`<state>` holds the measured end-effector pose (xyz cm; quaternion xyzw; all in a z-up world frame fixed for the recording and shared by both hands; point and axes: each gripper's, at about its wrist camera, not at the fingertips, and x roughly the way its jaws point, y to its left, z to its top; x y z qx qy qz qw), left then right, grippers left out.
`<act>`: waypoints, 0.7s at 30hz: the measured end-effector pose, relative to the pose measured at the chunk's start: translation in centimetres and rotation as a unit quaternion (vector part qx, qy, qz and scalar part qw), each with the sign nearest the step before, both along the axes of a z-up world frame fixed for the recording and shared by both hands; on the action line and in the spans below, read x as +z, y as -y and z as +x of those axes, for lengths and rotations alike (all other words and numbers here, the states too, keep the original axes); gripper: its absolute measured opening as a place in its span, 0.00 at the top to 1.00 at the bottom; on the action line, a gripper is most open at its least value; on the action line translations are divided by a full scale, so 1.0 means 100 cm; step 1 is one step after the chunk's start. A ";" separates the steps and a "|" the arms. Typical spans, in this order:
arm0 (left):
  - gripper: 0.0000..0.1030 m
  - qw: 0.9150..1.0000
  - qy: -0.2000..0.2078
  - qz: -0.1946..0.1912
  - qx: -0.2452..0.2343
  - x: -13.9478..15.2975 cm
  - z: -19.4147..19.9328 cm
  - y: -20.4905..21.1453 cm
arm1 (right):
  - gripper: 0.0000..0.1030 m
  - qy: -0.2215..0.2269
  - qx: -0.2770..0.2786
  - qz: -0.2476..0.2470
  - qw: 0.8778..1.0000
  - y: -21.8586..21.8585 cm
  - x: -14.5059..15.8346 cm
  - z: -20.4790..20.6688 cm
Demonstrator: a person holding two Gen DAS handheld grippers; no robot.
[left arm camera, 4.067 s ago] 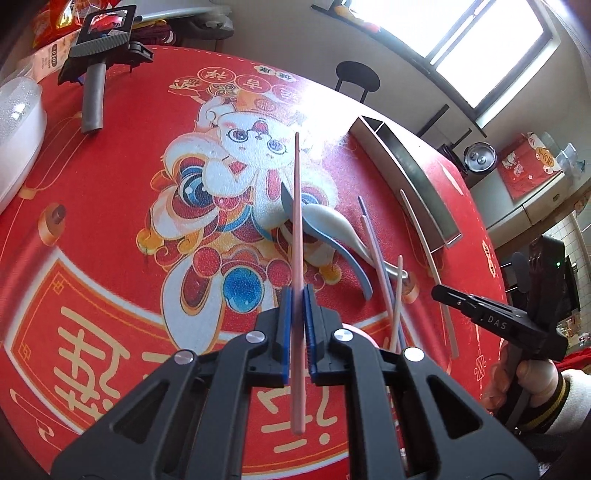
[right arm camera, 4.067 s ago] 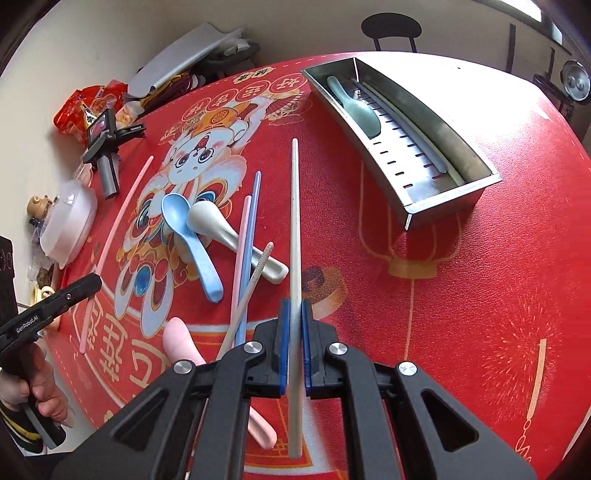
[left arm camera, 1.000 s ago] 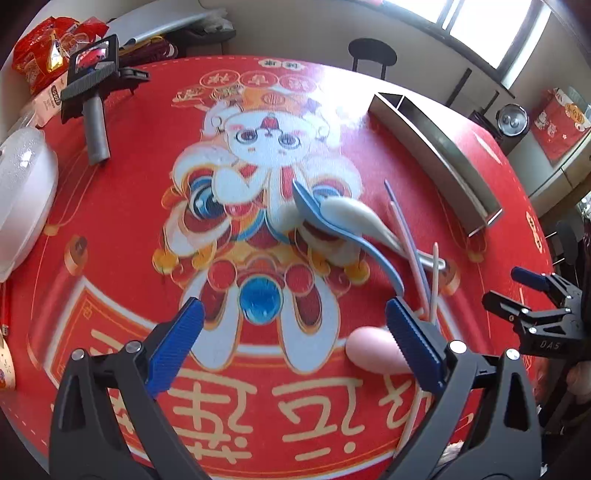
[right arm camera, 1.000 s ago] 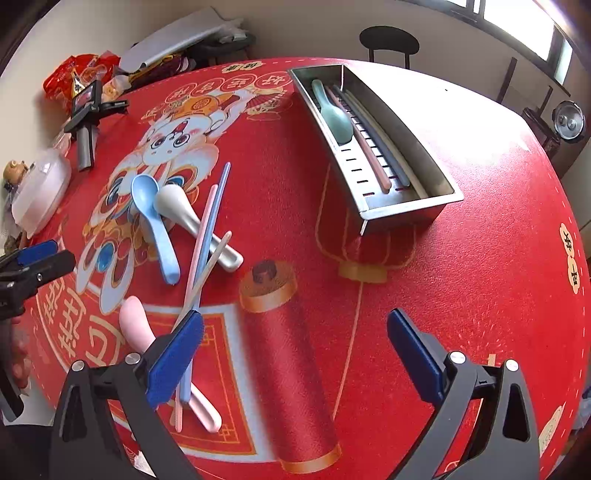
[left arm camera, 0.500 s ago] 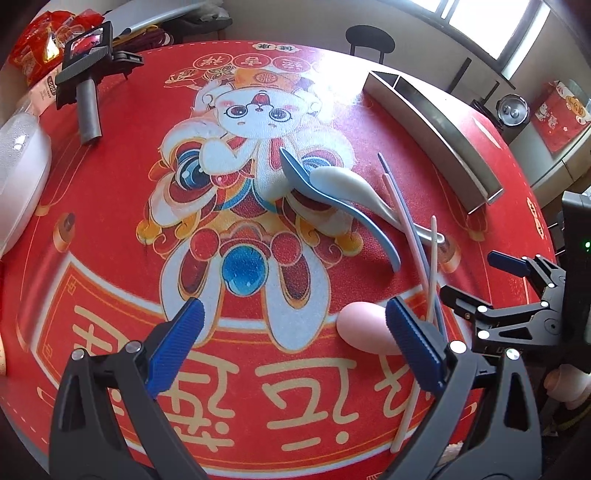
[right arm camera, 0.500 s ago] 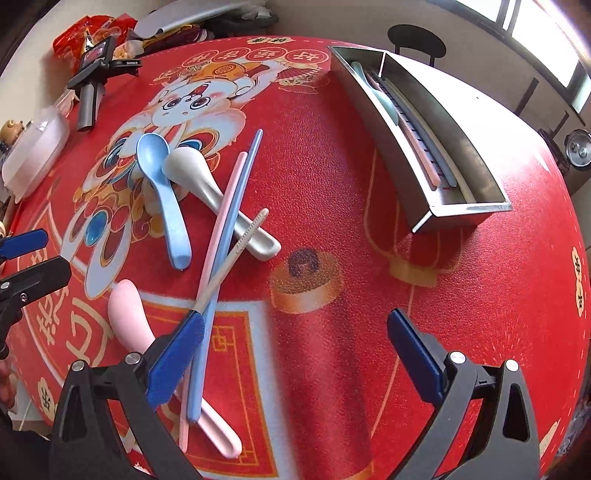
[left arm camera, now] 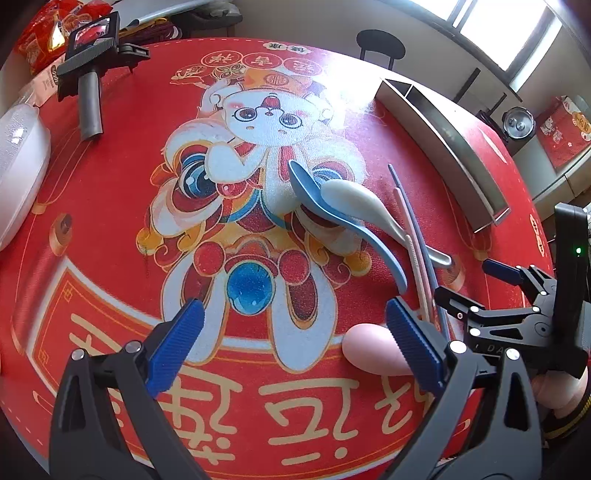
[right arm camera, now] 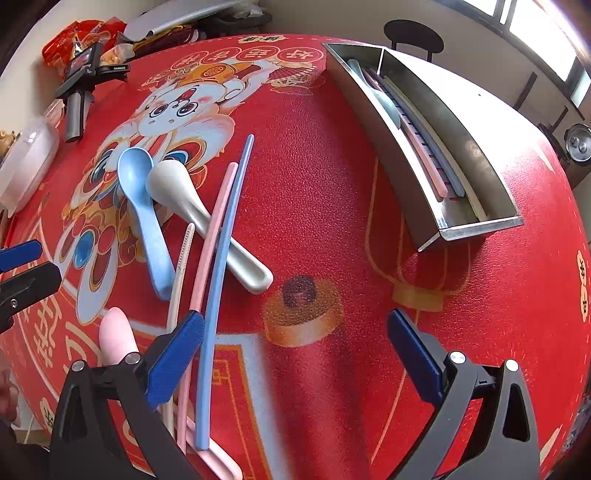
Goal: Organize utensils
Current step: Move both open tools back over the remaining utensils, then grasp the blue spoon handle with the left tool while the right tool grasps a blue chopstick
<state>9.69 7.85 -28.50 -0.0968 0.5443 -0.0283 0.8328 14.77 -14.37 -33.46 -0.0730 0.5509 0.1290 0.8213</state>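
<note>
On the red mat lie a blue spoon (right arm camera: 144, 206), a white spoon (right arm camera: 207, 225), a pink spoon (right arm camera: 114, 334), a blue chopstick (right arm camera: 223, 269), a pink chopstick (right arm camera: 210, 251) and a cream chopstick (right arm camera: 180, 273), crossed in a pile. The same pile shows in the left wrist view: blue spoon (left arm camera: 343, 221), white spoon (left arm camera: 369, 205), pink spoon (left arm camera: 373, 349). The steel tray (right arm camera: 476, 225) holds a spoon and several chopsticks. My right gripper (right arm camera: 291, 354) is open and empty, low over the mat just right of the chopsticks. My left gripper (left arm camera: 295, 339) is open and empty, its right finger over the pink spoon.
A spare gripper tool (left arm camera: 90, 81) lies at the far left of the mat, next to a white lidded dish (left arm camera: 18, 166) and snack bags (left arm camera: 40, 33). The steel tray (left arm camera: 443, 147) stands at the right. A chair (right arm camera: 413, 37) is beyond the table.
Both grippers, which held a chopstick each four seconds ago, are open and empty. Both have moved closer to the utensil pile; the tray holds more chopsticks.
</note>
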 end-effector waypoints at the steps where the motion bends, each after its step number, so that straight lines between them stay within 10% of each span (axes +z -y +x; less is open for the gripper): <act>1: 0.06 1.000 -0.003 -0.006 0.003 -0.001 0.003 -0.001 | 0.06 0.000 0.002 -0.002 1.000 -0.001 -0.001 0.001; 7: 0.08 0.997 -0.016 -0.064 0.026 -0.009 0.032 -0.001 | 0.29 -0.001 0.013 -0.012 1.000 -0.006 -0.004 0.007; 11: 0.36 0.994 -0.029 -0.105 0.026 -0.013 0.049 0.005 | 0.44 -0.001 0.018 0.001 1.000 -0.007 0.000 0.009; 21: 0.63 0.984 -0.066 -0.163 0.035 -0.038 0.072 0.024 | 0.88 -0.019 0.015 0.051 0.998 0.002 0.003 0.009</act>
